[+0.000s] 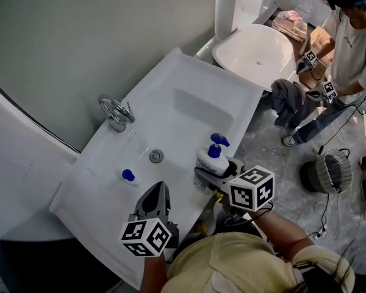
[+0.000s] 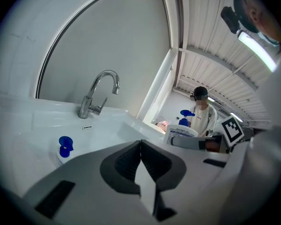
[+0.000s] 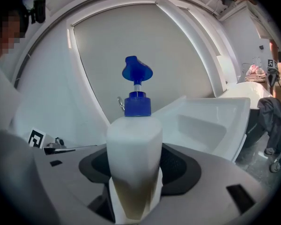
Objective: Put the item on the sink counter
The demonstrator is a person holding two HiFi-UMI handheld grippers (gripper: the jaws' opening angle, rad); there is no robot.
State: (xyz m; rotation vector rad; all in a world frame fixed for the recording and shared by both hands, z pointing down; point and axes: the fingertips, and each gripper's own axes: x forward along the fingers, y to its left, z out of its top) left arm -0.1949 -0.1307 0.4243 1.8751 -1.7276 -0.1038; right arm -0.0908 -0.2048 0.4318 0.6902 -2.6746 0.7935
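Note:
A white pump bottle (image 1: 212, 159) with a blue pump head stands upright at the sink counter's (image 1: 189, 84) front right edge. My right gripper (image 1: 208, 176) is shut on its body. In the right gripper view the bottle (image 3: 133, 153) fills the gap between the jaws, with its blue pump (image 3: 137, 71) on top. My left gripper (image 1: 158, 191) hovers over the counter's near edge, shut with nothing in it. Its jaws meet in the left gripper view (image 2: 140, 146), where the held bottle (image 2: 181, 132) shows to the right.
A small white container with a blue cap (image 1: 128, 176) sits on the counter left of the drain (image 1: 157, 156). The chrome faucet (image 1: 116, 111) stands by the wall. Beyond are a second white basin (image 1: 256, 47), a person with grippers (image 1: 348, 35) and a floor fan (image 1: 329, 173).

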